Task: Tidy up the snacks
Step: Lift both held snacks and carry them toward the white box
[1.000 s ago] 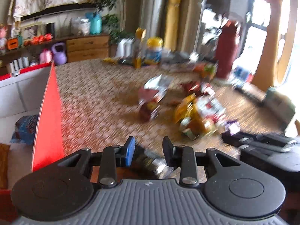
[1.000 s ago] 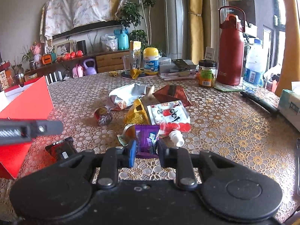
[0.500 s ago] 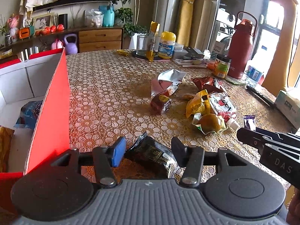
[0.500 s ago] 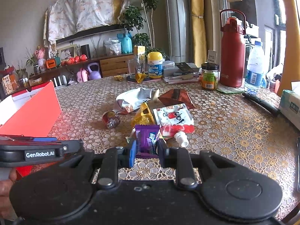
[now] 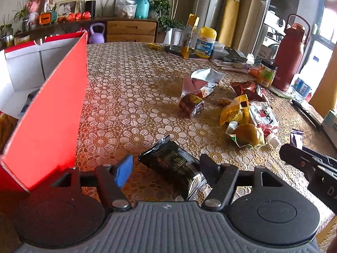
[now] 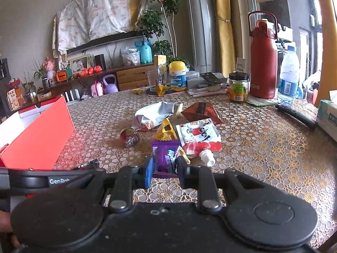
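Note:
A black snack packet [image 5: 172, 160] lies on the patterned tablecloth between the jaws of my left gripper [image 5: 166, 168]. The jaws are opening and the pads stand clear of the packet on both sides. A red box [image 5: 48, 116] with a white inside stands just left of it. My right gripper [image 6: 163, 168] is shut on a purple snack packet [image 6: 166, 158], held upright near the snack pile. That pile holds a white-red spout pouch [image 6: 198, 135], a yellow packet [image 6: 166, 130], a silver bag [image 6: 153, 113] and a round red-wrapped snack [image 6: 129, 137].
At the table's far side stand a red flask [image 6: 263, 59], a water bottle [image 6: 288, 76], a jar [image 6: 239, 86], a yellow-lidded tub [image 6: 178, 76] and a glass [image 6: 152, 80]. A tissue box [image 6: 328, 116] and a black knife handle [image 6: 294, 116] lie at the right.
My left gripper's jaws have spread apart and let go of the black packet, which now rests on the table. The right gripper keeps its hold on the purple packet.

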